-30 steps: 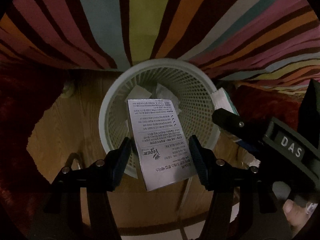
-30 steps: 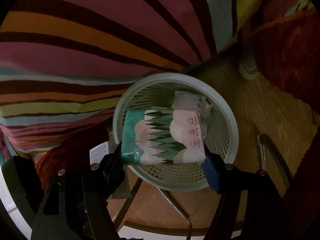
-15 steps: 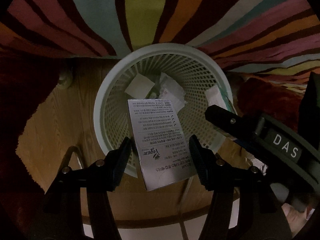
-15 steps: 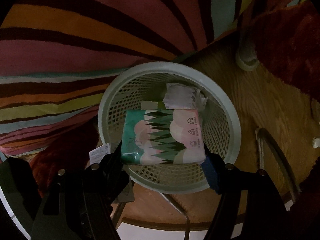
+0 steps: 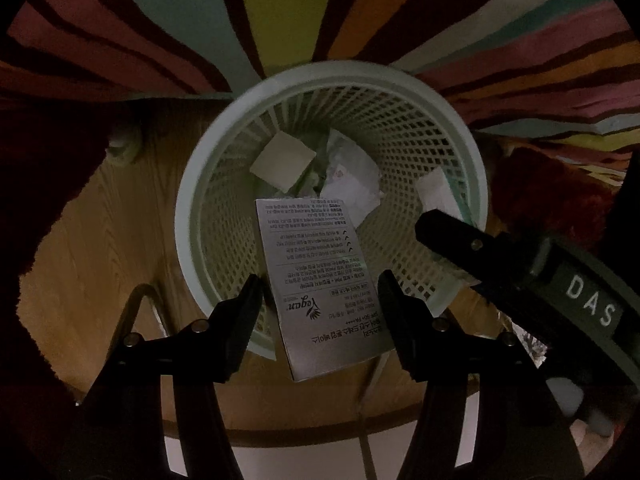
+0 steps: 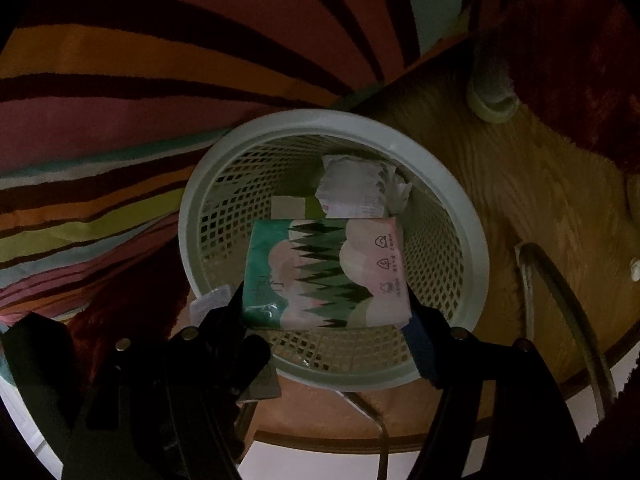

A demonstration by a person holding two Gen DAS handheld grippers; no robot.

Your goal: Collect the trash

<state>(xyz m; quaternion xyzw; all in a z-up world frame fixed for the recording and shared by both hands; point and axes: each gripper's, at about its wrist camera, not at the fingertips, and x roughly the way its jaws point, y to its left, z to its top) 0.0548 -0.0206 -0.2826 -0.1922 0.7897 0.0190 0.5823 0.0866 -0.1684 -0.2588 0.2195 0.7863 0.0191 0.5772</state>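
A pale green lattice trash basket (image 5: pixel 188 216) (image 6: pixel 472 224) stands on the wooden floor, with crumpled papers (image 5: pixel 352 176) (image 6: pixel 352 188) at its bottom. My left gripper (image 5: pixel 320 300) is shut on a grey printed paper packet (image 5: pixel 320 280), held above the basket's near rim. My right gripper (image 6: pixel 328 312) is shut on a green and pink tissue pack (image 6: pixel 324 272), held over the basket's mouth. The right gripper's black body also shows in the left wrist view (image 5: pixel 520 272), at the basket's right side.
A striped multicoloured rug (image 5: pixel 280 12) (image 6: pixel 160 60) lies behind the basket. A dark red shaggy rug (image 5: pixel 552 196) (image 6: pixel 580 60) lies beside it. Metal chair legs (image 6: pixel 560 280) curve over the wooden floor (image 5: pixel 100 240). A small paper scrap (image 6: pixel 208 300) lies left of the basket.
Both grippers have moved forward and lower toward the basket, which now looks larger and more centred. Both still hold their items.
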